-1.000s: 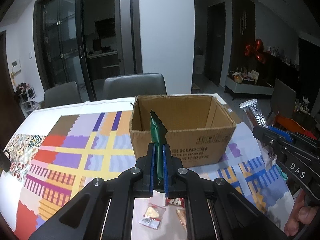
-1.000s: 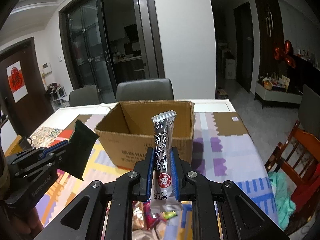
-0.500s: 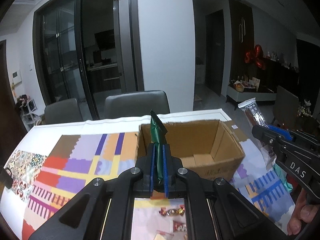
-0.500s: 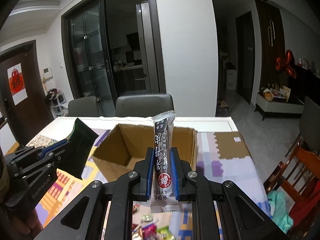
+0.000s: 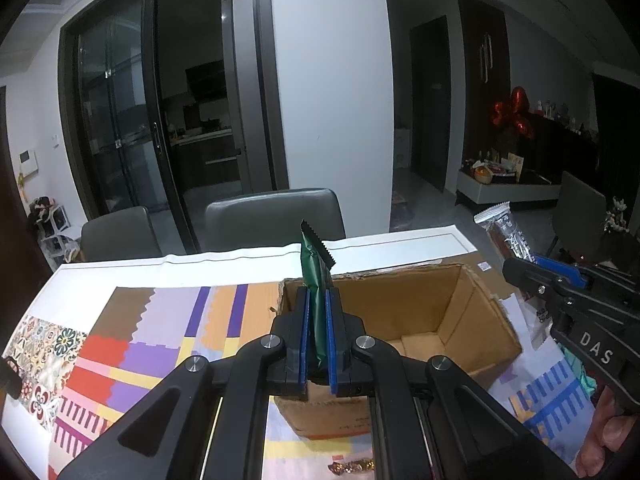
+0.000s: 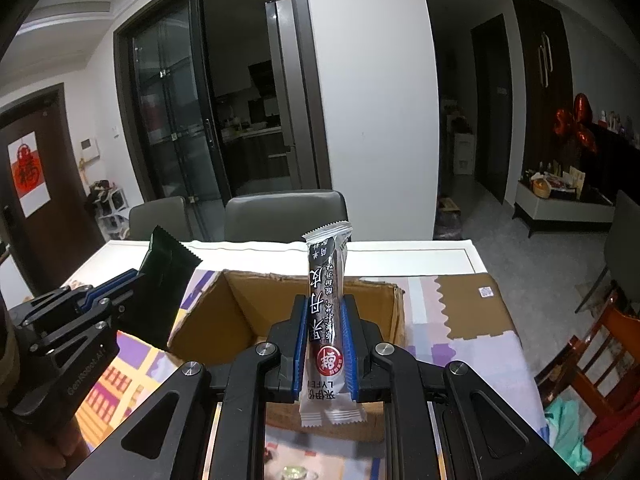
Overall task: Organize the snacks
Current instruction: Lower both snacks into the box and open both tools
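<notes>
An open cardboard box point(image 5: 460, 312) point(image 6: 240, 312) stands on the patterned tablecloth. My left gripper point(image 5: 318, 300) is shut on a dark green snack packet point(image 5: 314, 268) that sticks up between the blue pads, just over the box's near left corner. My right gripper point(image 6: 324, 304) is shut on a long black and silver snack bar point(image 6: 326, 308), held upright over the box's near wall. In the right wrist view the left gripper point(image 6: 136, 278) with the green packet point(image 6: 164, 280) shows at the left. The right gripper point(image 5: 516, 268) with its bar point(image 5: 506, 234) appears at the right of the left wrist view.
Wrapped candies point(image 5: 352, 466) lie on the cloth in front of the box. Two grey chairs point(image 5: 276, 216) stand behind the table's far edge. A wooden chair with a red cushion point(image 6: 592, 364) stands to the right of the table. A hand point(image 5: 612, 432) holds the right gripper.
Both grippers have moved forward towards the box with their snacks still held. The box now lies lower and closer in both views, its inside open to sight.
</notes>
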